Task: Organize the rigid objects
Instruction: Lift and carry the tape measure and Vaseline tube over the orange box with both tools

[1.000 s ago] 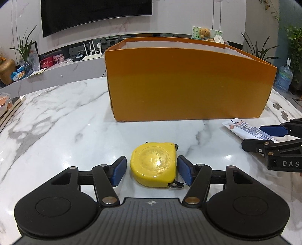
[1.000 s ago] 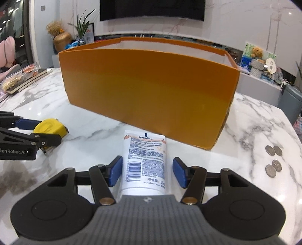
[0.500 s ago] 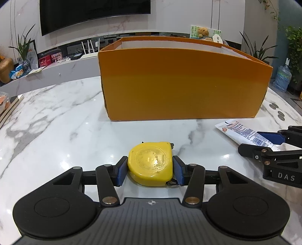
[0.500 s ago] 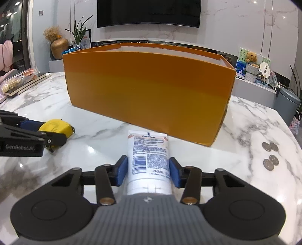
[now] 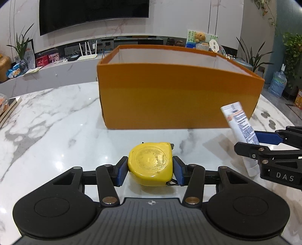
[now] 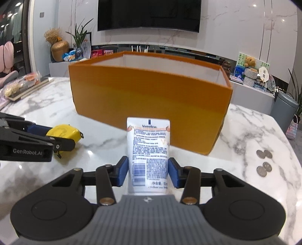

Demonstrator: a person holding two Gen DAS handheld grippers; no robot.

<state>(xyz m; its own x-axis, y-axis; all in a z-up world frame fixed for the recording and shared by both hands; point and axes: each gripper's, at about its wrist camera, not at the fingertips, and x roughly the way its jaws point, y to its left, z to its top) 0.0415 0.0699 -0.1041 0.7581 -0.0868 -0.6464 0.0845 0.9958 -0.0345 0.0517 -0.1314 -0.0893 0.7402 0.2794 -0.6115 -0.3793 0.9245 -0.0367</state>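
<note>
Living room setting: white marble table (image 5: pixel 56 128) with grey veining, a wall-mounted television (image 6: pixel 149 14) behind, and a low console along the far wall.

Left gripper (image 5: pixel 150 170): both blue pads are pressed against the flanks of a yellow tape measure (image 5: pixel 151 164), so the tongs are clamped on it. The case lies flat, round face up, with the tape tab and hook at its far right corner. From the right wrist view the case appears slightly clear of the marble; contact cannot be confirmed.

Right gripper (image 6: pixel 148 172): its tongs are closed on a white Vaseline tube (image 6: pixel 149 156), gripped near the cap end. The tube's long axis runs forward along the fingers, crimped flat end toward the box, printed back label up. In the left wrist view the tube (image 5: pixel 240 130) is tilted, crimped end raised and leaning left, off the table.

Orange cardboard box (image 5: pixel 179 98): open-topped, white inside, standing on the table just beyond both held items. Only the upper inner walls show; contents cannot be determined.

Surroundings: four coins (image 6: pixel 264 162) lie on the marble to the right of the box, well apart from the tube. A stack of books or trays (image 6: pixel 22 86) sits at the table's left edge. A teddy bear (image 6: pixel 250 61), potted plants (image 6: pixel 79 39) and a gold vase (image 6: pixel 59 50) stand on the console. Nothing lies between the held items and the box's near wall.
</note>
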